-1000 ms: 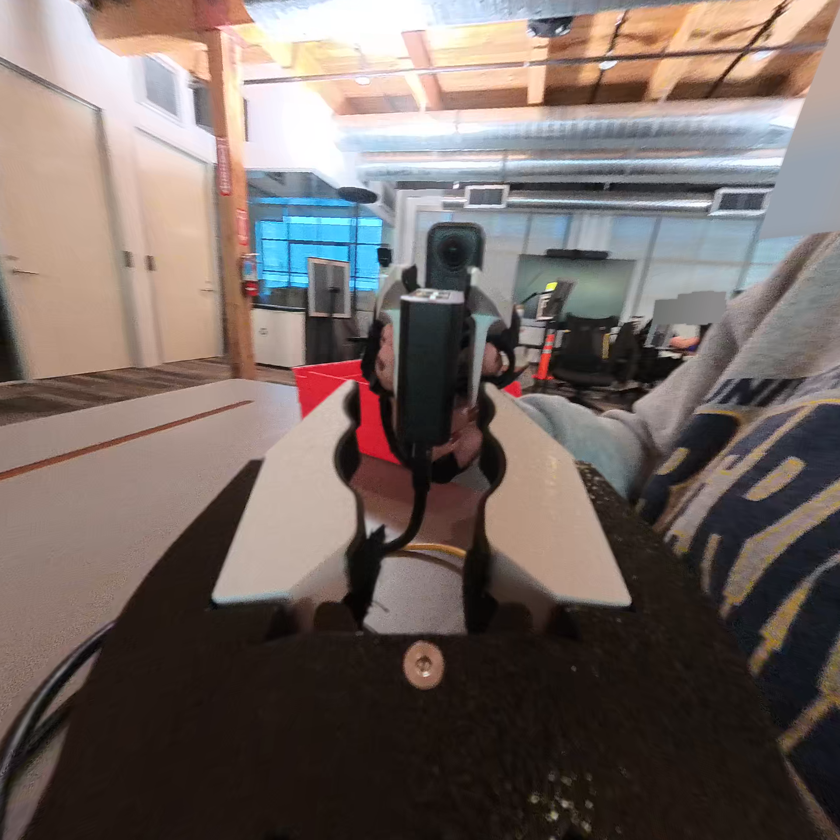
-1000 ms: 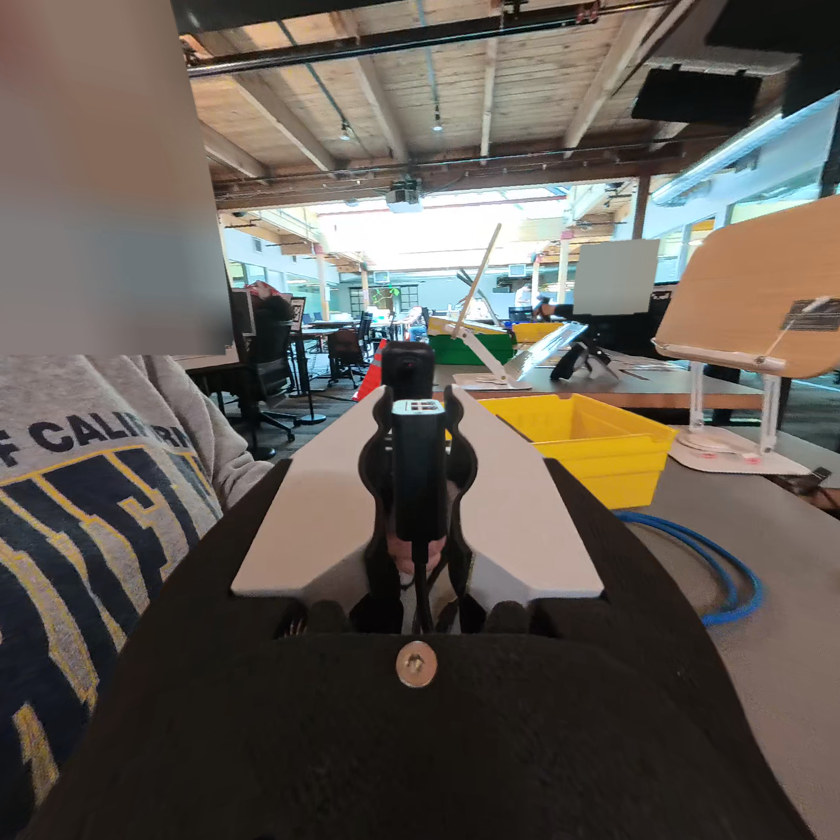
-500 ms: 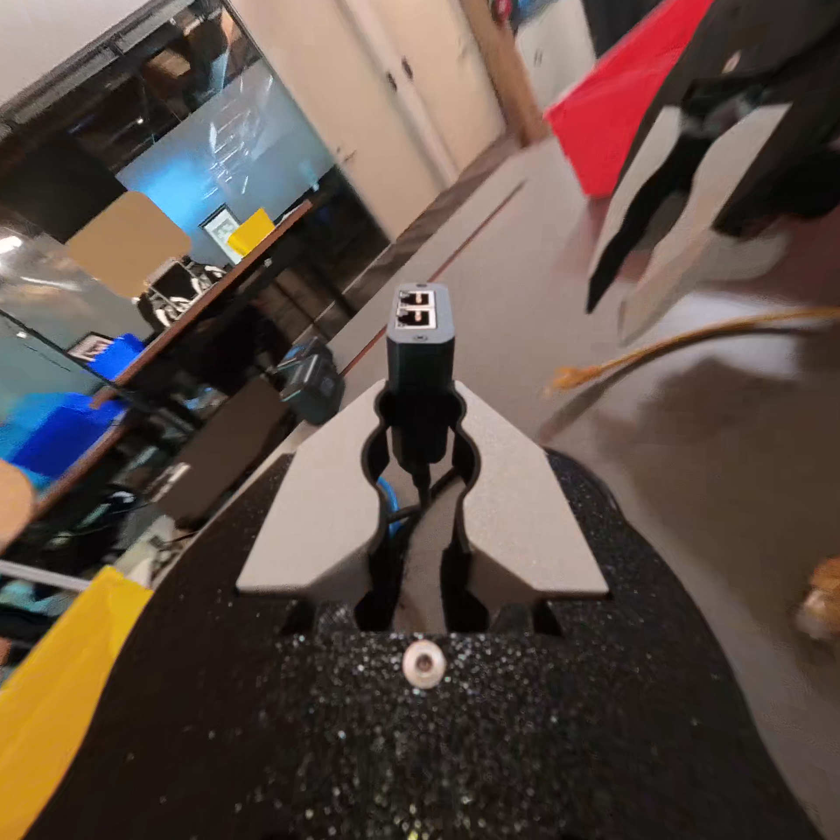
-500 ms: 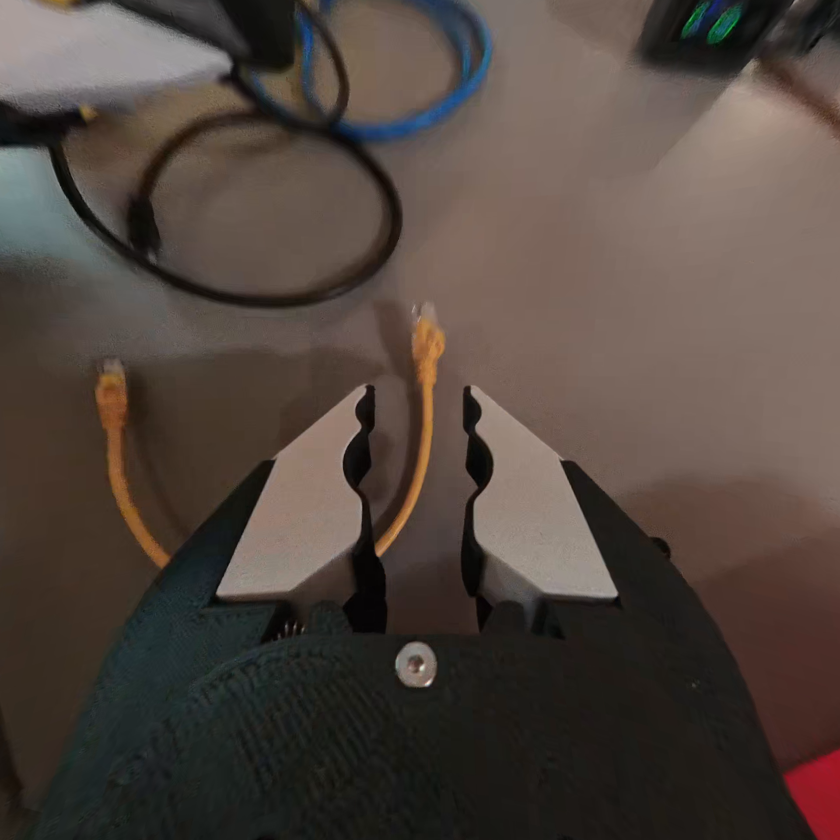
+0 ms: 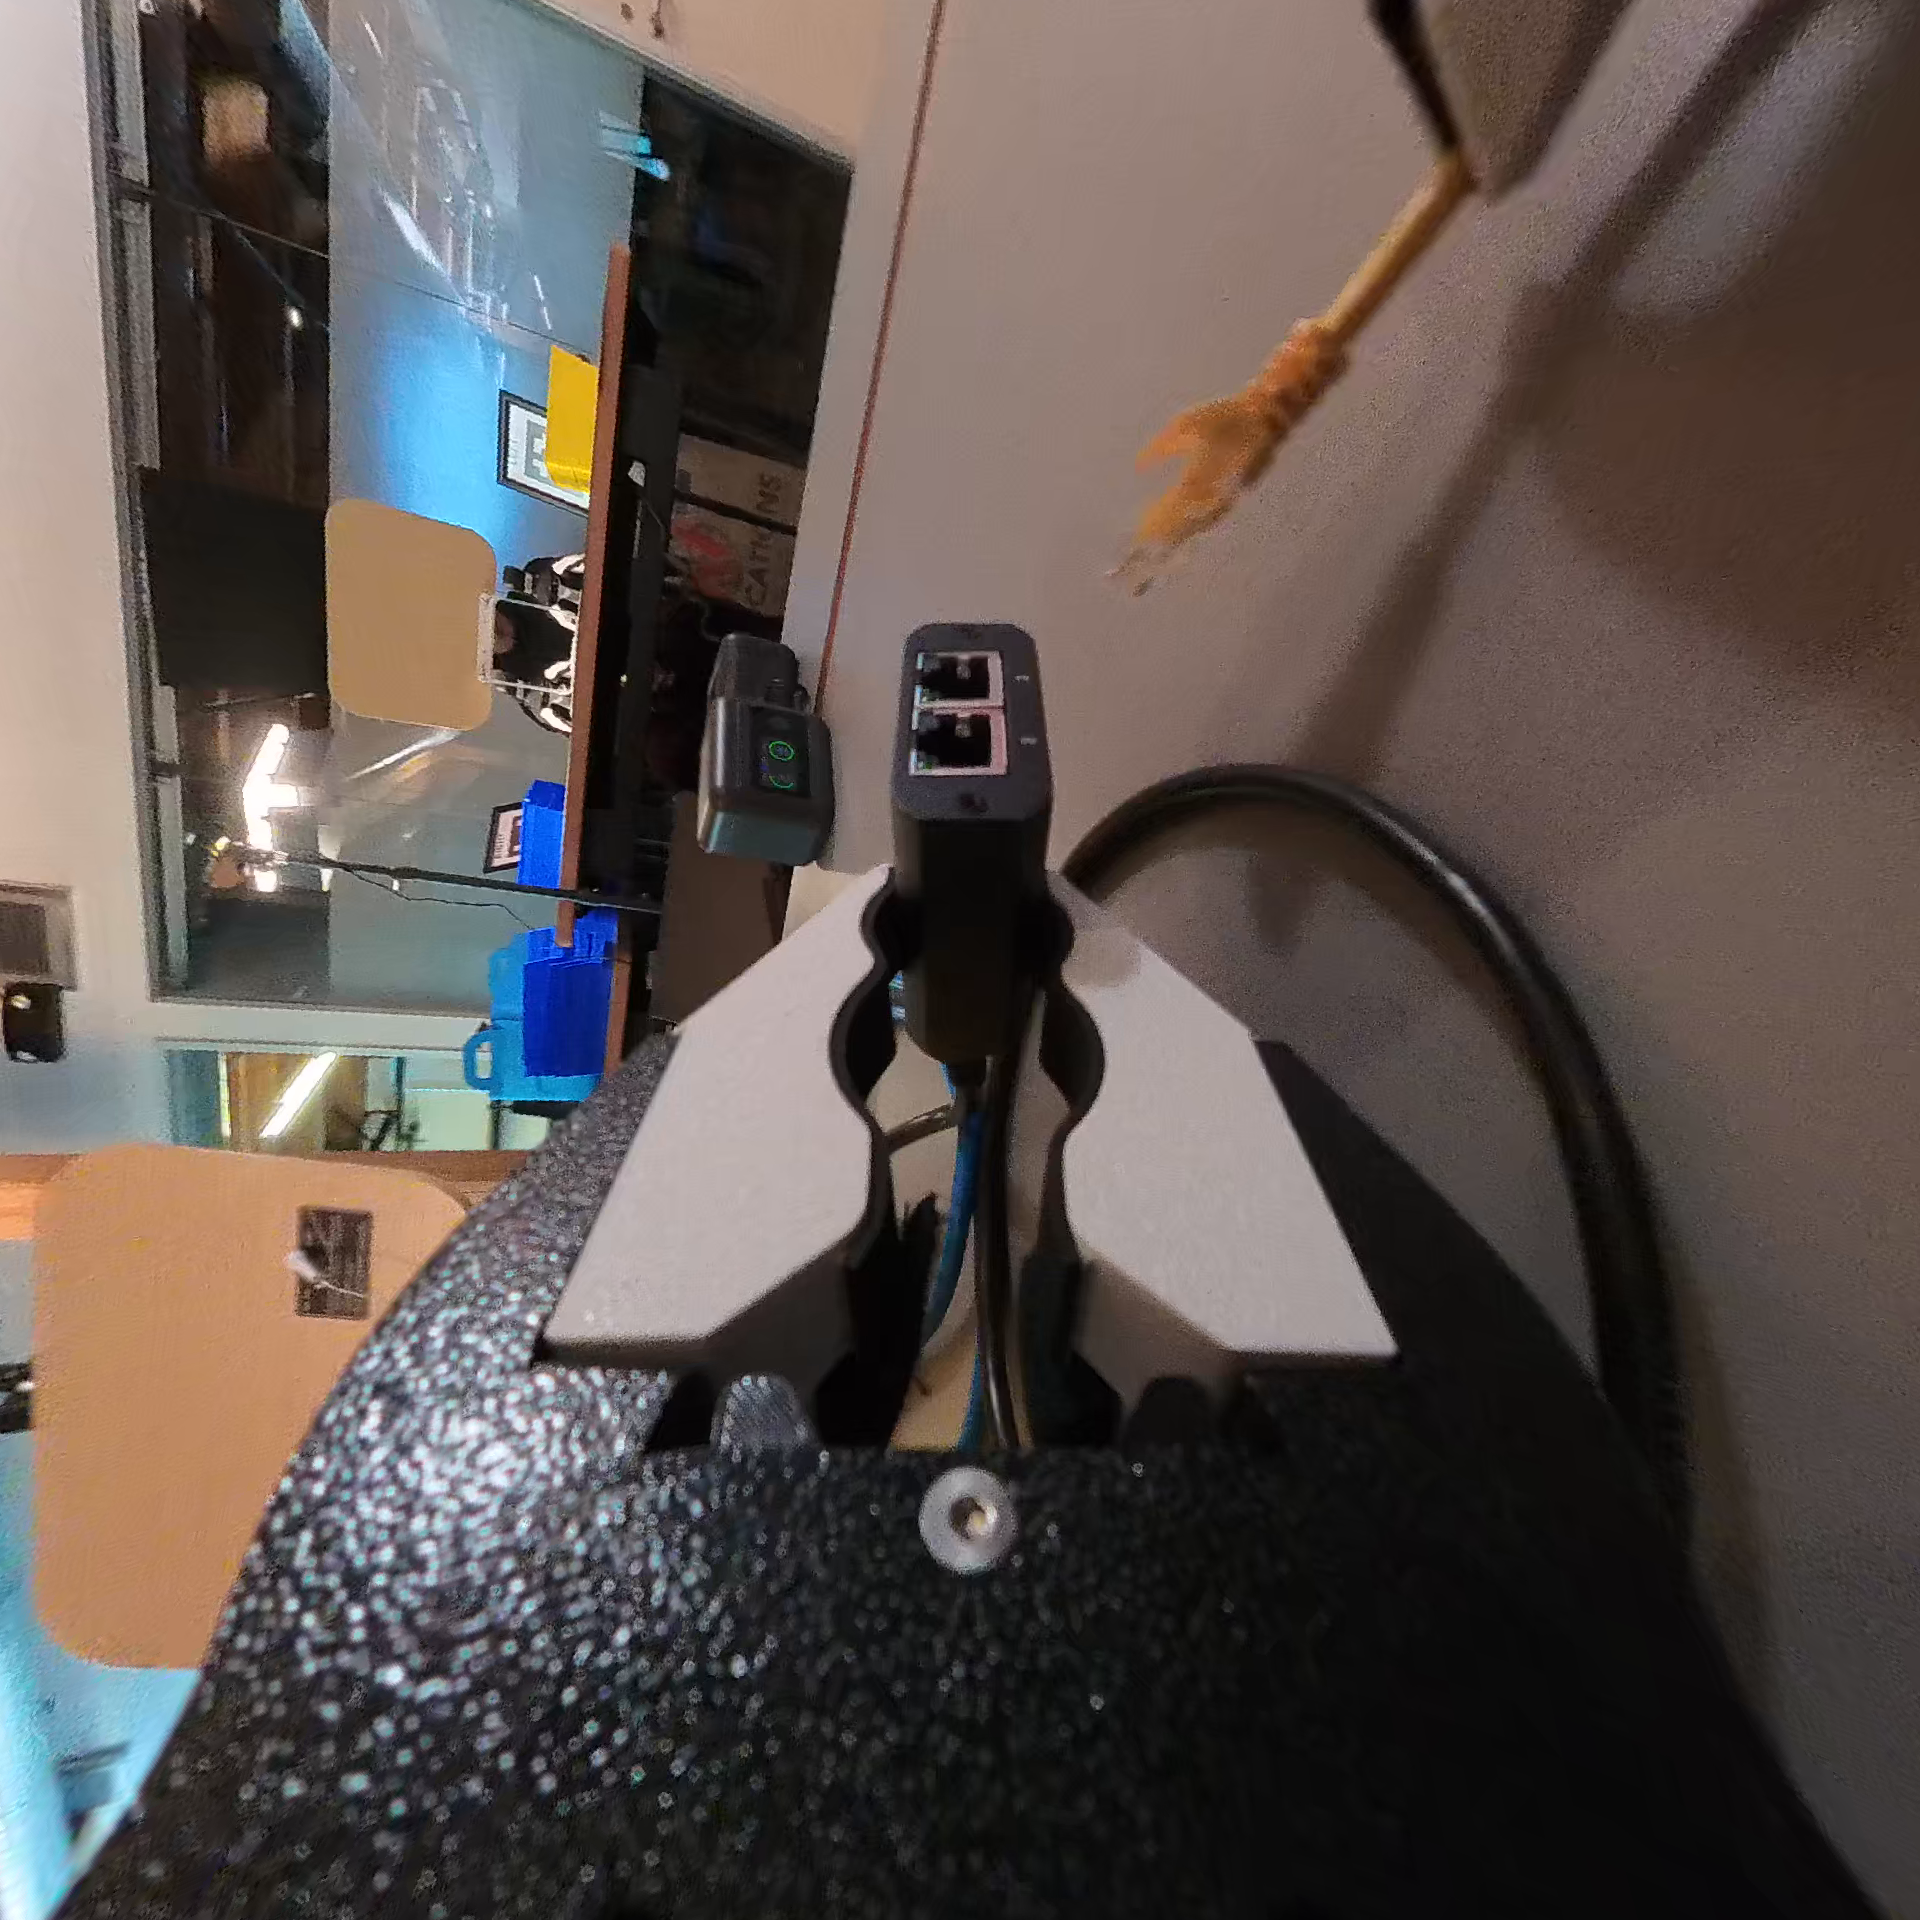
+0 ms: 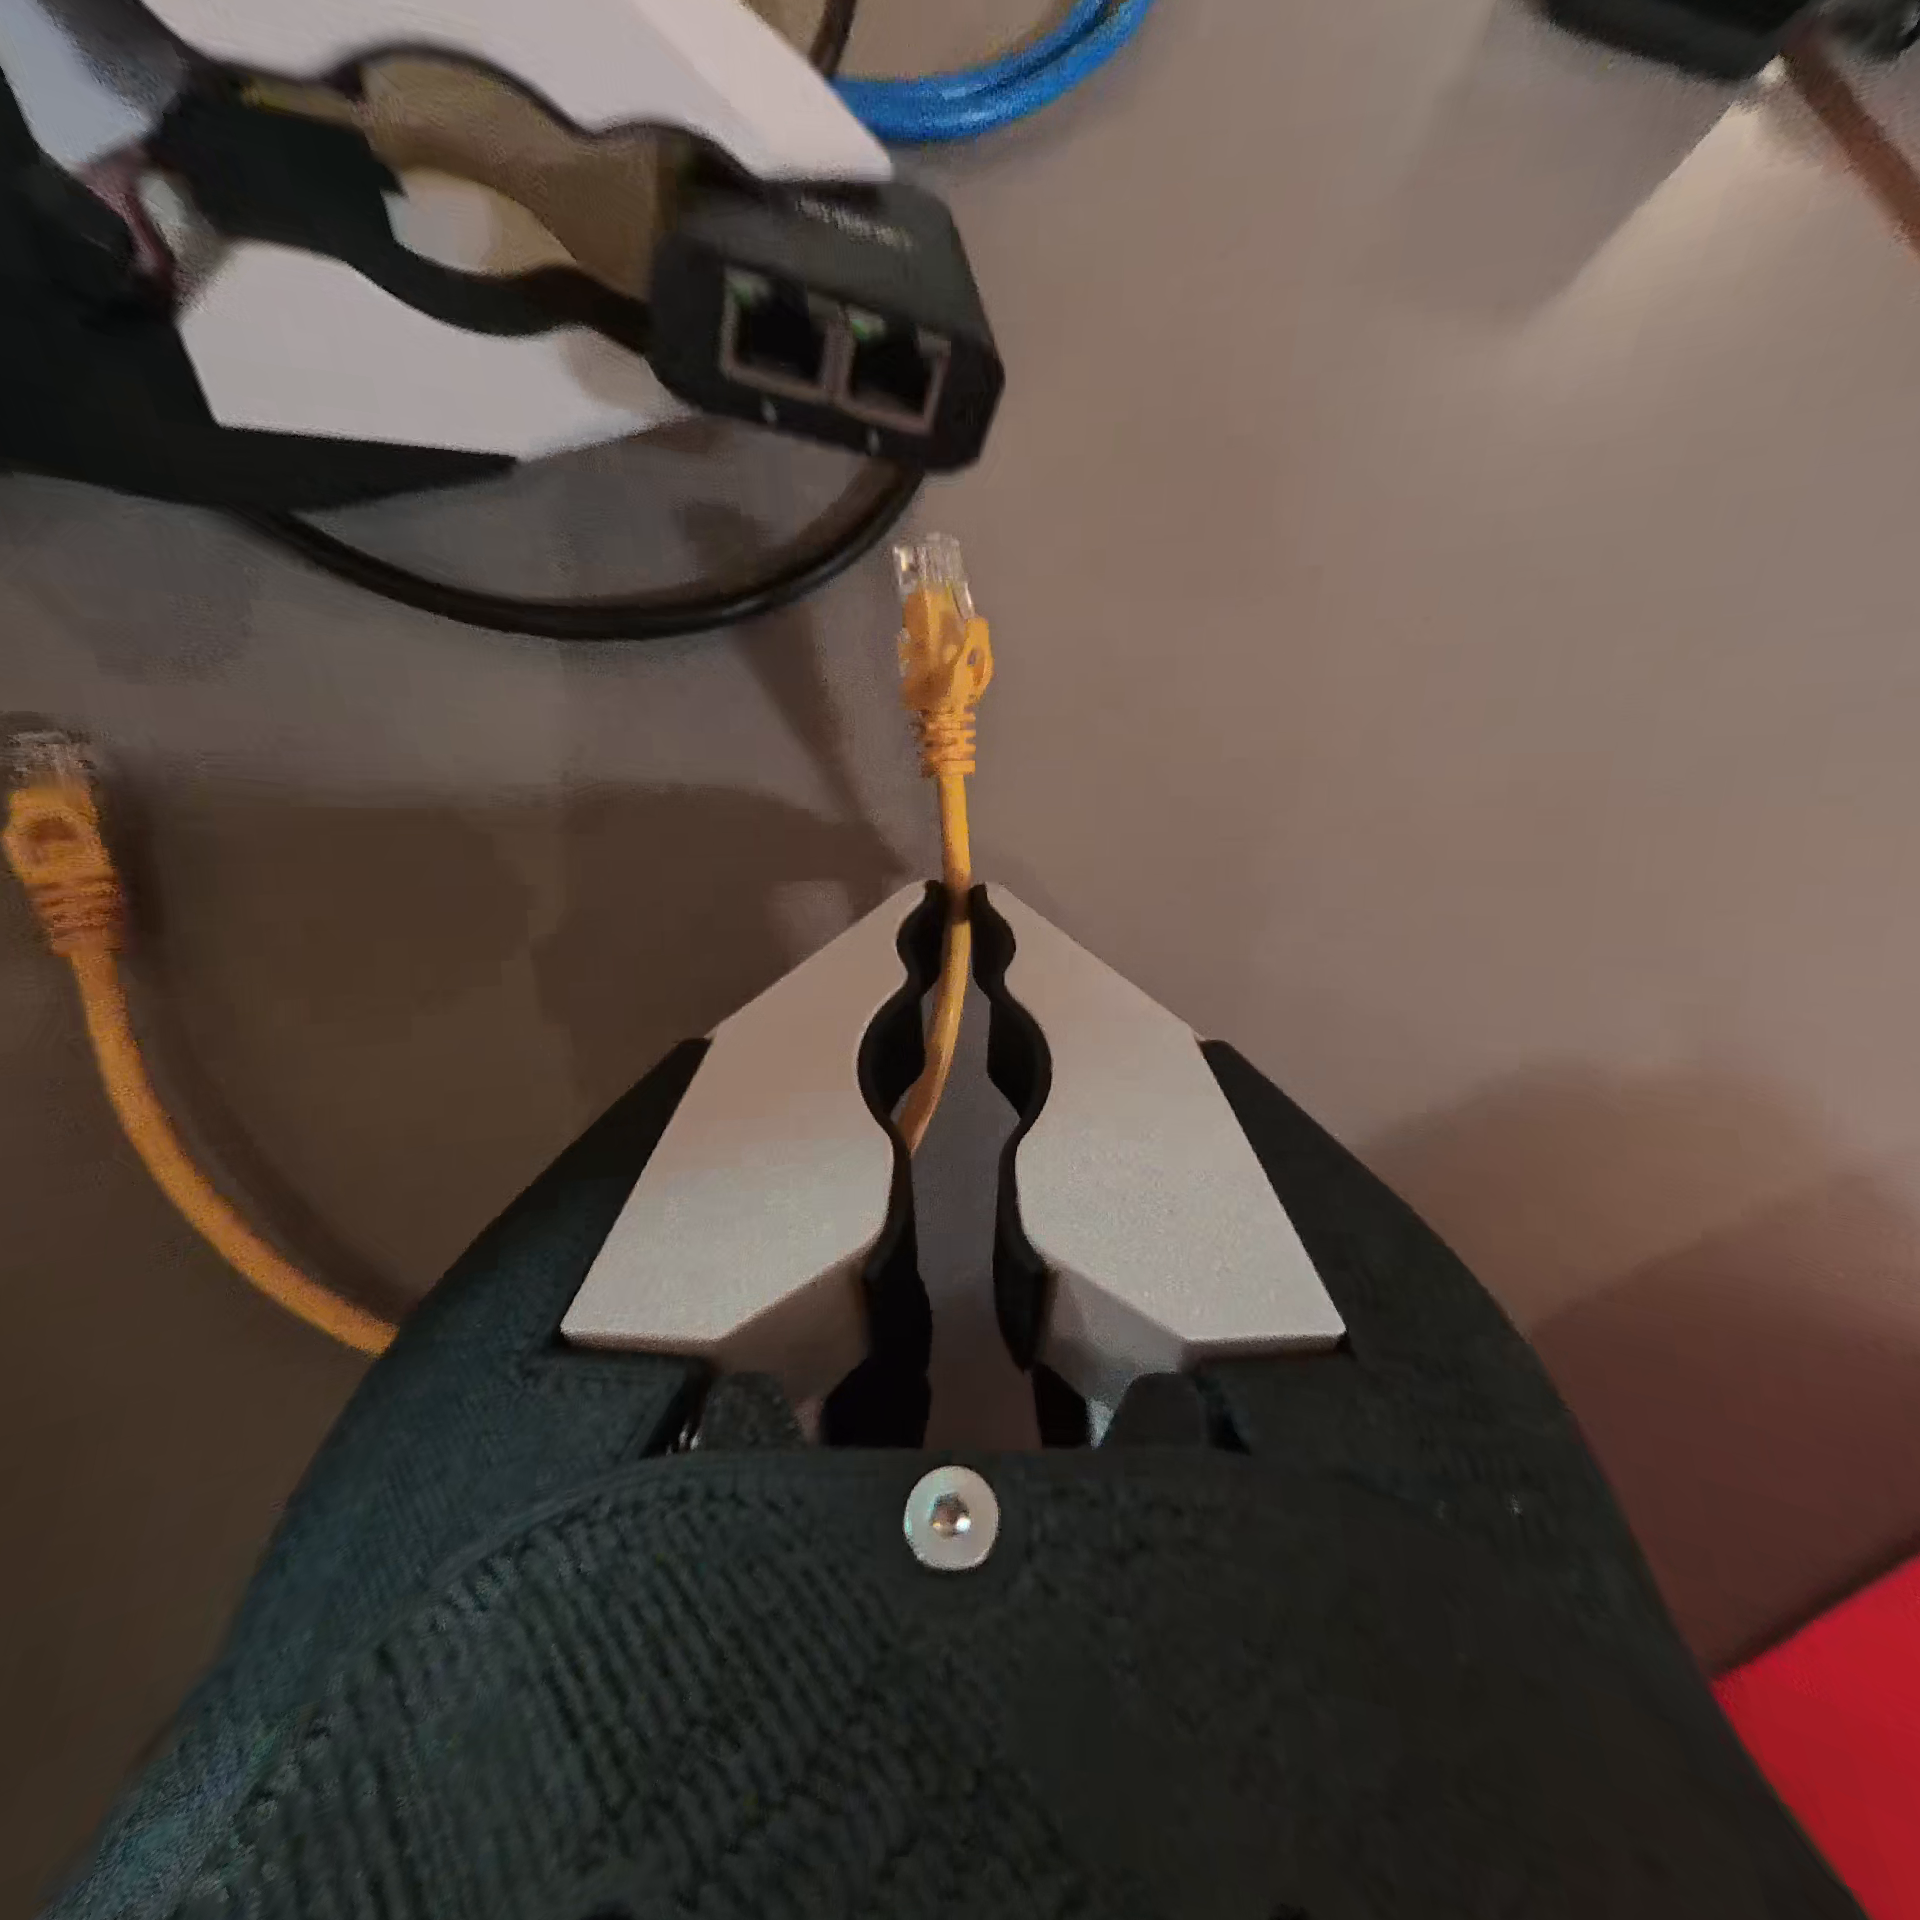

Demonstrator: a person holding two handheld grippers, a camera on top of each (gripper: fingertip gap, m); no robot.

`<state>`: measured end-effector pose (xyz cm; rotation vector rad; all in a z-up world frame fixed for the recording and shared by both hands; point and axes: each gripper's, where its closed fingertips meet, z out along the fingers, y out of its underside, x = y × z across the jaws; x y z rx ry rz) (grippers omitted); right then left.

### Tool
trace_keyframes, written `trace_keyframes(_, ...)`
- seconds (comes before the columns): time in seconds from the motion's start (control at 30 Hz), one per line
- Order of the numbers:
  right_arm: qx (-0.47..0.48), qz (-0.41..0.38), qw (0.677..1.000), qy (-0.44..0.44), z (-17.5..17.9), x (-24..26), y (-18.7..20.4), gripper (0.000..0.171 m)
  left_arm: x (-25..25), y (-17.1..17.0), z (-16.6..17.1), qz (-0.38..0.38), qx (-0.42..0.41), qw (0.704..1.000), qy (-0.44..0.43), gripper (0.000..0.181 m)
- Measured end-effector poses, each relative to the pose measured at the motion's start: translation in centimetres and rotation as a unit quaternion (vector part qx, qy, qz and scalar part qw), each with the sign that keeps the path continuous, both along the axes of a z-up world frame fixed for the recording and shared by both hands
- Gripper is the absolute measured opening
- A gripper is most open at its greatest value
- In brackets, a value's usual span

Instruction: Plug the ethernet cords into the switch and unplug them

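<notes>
My left gripper [image 5: 971, 904] is shut on a small black switch [image 5: 968, 769] with two empty ports facing away from me. The switch also shows in the right wrist view [image 6: 831, 332], held at upper left by that gripper. My right gripper [image 6: 958, 896] is shut on a yellow ethernet cord [image 6: 951, 831] just behind its plug [image 6: 940, 634]. The plug points at the switch, a short gap below the ports. The cord's other plug [image 6: 57, 842] lies on the table at left. In the left wrist view the held plug [image 5: 1236, 436] is blurred at upper right.
A black cable [image 6: 582, 613] loops from the switch across the grey table [image 6: 1455, 623]. A blue cable [image 6: 977, 94] coils behind it. A small dark device with green lights [image 5: 764, 769] sits near the table's far edge. A red bin corner [image 6: 1829, 1704] shows at lower right. Tip to tip, the grippers are about 12 cm apart.
My right gripper has closed on the yellow cord and lifted its plug toward the switch. The left gripper has turned and brought the switch nearer the plug.
</notes>
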<state>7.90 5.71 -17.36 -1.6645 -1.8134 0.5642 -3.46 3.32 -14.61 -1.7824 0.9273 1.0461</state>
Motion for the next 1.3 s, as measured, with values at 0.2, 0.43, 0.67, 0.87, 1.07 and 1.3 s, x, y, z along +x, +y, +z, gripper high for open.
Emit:
trace_keyframes(0.2, 0.101, 0.014, 0.995, -0.020, 0.8, -0.6, -0.5, 0.003, 0.3, 0.0, -1.4, 0.005, -0.029, 0.999, 0.039, 0.022)
trace_keyframes(0.43, 0.232, 0.032, 0.970, -0.067, 0.8, -0.7, 0.2, 0.003, 0.4, 0.0, -2.0, 0.018, -0.053, 0.998, 0.029, 0.022)
trace_keyframes(0.67, 0.225, 0.030, 0.972, -0.065, 0.7, -1.2, 0.3, 0.003, 0.4, 0.0, -2.0, 0.023, -0.057, 0.998, 0.026, 0.022)
trace_keyframes(0.87, 0.244, 0.031, 0.965, -0.091, 0.2, -1.2, 0.5, 0.003, 0.6, 0.0, -2.1, 0.025, -0.059, 0.997, 0.037, 0.022)
trace_keyframes(1.07, 0.233, 0.055, 0.967, -0.090, -0.1, -1.2, -0.1, 0.003, 0.7, 0.0, -2.1, 0.029, -0.063, 0.996, 0.049, 0.022)
trace_keyframes(1.3, 0.128, 0.074, 0.989, -0.022, -0.2, -1.2, -1.2, 0.003, 0.8, 0.0, -2.2, 0.028, -0.061, 0.996, 0.055, 0.022)
